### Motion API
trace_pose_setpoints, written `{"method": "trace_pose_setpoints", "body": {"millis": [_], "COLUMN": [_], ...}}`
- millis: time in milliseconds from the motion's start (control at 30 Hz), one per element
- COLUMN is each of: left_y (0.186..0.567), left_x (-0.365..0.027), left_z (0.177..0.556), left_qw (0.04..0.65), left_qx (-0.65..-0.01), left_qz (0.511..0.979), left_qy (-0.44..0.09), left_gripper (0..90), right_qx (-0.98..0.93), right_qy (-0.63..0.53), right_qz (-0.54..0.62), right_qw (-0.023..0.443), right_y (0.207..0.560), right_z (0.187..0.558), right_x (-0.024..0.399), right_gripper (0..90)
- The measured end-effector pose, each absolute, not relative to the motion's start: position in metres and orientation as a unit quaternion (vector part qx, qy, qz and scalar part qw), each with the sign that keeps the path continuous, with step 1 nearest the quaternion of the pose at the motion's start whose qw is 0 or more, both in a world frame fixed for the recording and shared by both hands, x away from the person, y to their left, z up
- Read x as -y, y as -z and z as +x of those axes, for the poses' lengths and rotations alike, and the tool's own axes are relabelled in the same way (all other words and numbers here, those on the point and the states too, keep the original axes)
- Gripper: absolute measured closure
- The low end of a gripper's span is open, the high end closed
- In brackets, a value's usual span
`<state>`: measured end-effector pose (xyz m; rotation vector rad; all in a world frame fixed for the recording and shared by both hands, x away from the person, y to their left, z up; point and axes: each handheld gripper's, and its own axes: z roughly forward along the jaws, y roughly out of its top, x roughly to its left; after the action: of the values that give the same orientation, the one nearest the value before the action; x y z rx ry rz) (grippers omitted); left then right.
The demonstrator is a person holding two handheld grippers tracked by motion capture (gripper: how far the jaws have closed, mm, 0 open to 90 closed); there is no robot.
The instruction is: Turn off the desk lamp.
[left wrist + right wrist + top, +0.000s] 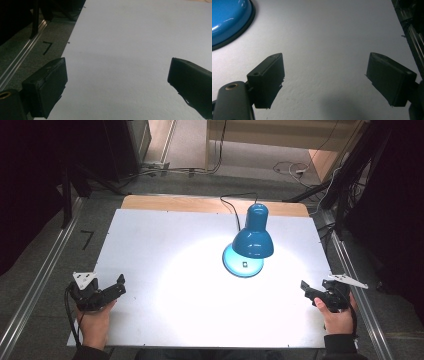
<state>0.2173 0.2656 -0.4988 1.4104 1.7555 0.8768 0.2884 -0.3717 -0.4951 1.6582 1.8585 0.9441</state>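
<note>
Both claws, left claw (119, 285) and right claw (306, 289), gape beside lamp (252, 240).

The white counter (165, 270) lies bare across its left half and along the near edge, so a gripper could pass freely there, while the blue desk lamp (252, 240) and its cord (231, 205) block the far right part.

Lamp (252, 240) on table (165, 245), right of centre; left hand-held gripper (116, 288) near-left edge, right hand-held gripper (306, 289) near-right.
</note>
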Motion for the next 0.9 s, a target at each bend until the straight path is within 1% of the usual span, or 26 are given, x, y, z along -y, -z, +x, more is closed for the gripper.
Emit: {"method": "trace_pose_setpoints", "body": {"millis": [900], "left_y": [0.499], "left_x": [-0.266], "left_z": [0.217], "left_qw": [0.355], "left_qx": [-0.679], "left_qz": [0.546], "left_qy": [-0.34], "left_gripper": [3.3], "right_qx": [-0.699], "right_qy": [-0.36], "right_qz": [0.574], "right_qw": [0.229], "right_y": [0.488], "right_z": [0.296], "right_x": [0.336], "right_gripper": [13.8]}}
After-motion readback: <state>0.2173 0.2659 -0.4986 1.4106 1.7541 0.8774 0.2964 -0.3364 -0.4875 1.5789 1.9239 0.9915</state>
